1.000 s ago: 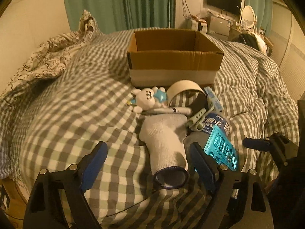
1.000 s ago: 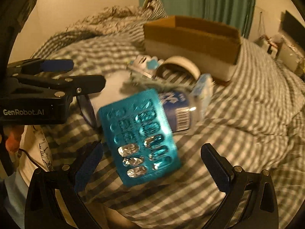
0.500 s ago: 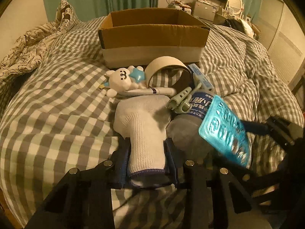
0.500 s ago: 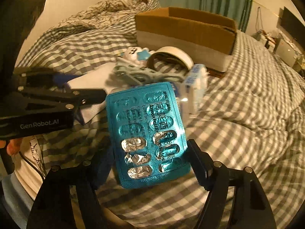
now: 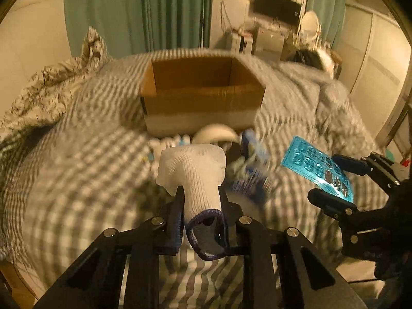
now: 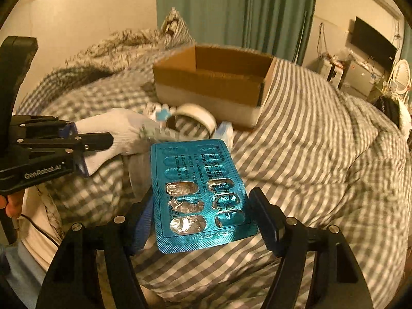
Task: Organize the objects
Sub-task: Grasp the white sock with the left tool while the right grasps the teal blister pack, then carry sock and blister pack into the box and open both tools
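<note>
Since the earlier frame, both items have been lifted off the blanket (image 6: 322,139) toward the cardboard box (image 5: 203,97). Left gripper (image 5: 203,219) is clamped on the white sock (image 5: 193,170), in front of the box. Right gripper (image 6: 203,213) is clamped on the blue pill pack (image 6: 198,190), nearer than the box.

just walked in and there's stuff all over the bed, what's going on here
A person is tidying items off a checked duvet with a handheld gripper in each hand. The left gripper is clamped on a white sock, lifted above the bedding. The right gripper holds a teal blister pack of pills, several pockets already emptied. An open cardboard box sits just beyond, and nothing shows inside it. A tape roll and a small white plush toy lie in front of the box.
</note>
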Demonstrator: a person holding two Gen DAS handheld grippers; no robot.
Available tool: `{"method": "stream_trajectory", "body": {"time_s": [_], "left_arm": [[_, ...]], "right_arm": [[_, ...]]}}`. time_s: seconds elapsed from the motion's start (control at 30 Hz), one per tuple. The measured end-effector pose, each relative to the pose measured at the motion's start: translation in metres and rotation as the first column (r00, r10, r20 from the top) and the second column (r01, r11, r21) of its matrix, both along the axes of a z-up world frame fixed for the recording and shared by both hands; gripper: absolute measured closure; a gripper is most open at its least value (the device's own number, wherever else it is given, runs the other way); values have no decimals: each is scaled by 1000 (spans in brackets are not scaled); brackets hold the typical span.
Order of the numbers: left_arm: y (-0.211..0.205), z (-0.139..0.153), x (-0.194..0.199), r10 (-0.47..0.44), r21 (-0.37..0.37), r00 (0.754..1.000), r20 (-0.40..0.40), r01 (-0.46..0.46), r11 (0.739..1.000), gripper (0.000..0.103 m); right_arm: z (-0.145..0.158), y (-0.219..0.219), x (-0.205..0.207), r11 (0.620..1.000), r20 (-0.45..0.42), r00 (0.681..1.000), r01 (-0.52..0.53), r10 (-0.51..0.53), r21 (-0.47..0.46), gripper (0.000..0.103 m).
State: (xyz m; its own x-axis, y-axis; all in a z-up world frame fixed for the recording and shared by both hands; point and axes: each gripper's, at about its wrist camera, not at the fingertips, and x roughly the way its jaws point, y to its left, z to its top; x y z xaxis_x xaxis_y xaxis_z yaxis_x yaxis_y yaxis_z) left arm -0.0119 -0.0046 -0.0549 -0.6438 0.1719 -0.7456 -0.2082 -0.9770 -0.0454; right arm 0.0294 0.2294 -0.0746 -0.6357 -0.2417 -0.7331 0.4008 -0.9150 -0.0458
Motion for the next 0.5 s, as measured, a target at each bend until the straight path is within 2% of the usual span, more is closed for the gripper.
{"method": "stream_trajectory", "body": {"time_s": [0.1,0.23,0.37,0.5], "left_arm": [[-3,31,-9,3,32,998,-67,-1,999,81],[-1,61,-31,0,29,991,-131,4,1000,81],[2,82,-69,2,15,983,-183,1,1000,81],[5,90,-112,-2,19,981,-193,6,1000,81]], "right_arm": [[26,4,-5,1000,-52,999,4,-4,-10,33],[70,6,-27,1000,-143,990,6,-9,-27,33],[99,1,-57,1000,-200,980,8,-14,-30,33],[117,-5,-95,1000,-235,972,16,-20,-19,33]]}}
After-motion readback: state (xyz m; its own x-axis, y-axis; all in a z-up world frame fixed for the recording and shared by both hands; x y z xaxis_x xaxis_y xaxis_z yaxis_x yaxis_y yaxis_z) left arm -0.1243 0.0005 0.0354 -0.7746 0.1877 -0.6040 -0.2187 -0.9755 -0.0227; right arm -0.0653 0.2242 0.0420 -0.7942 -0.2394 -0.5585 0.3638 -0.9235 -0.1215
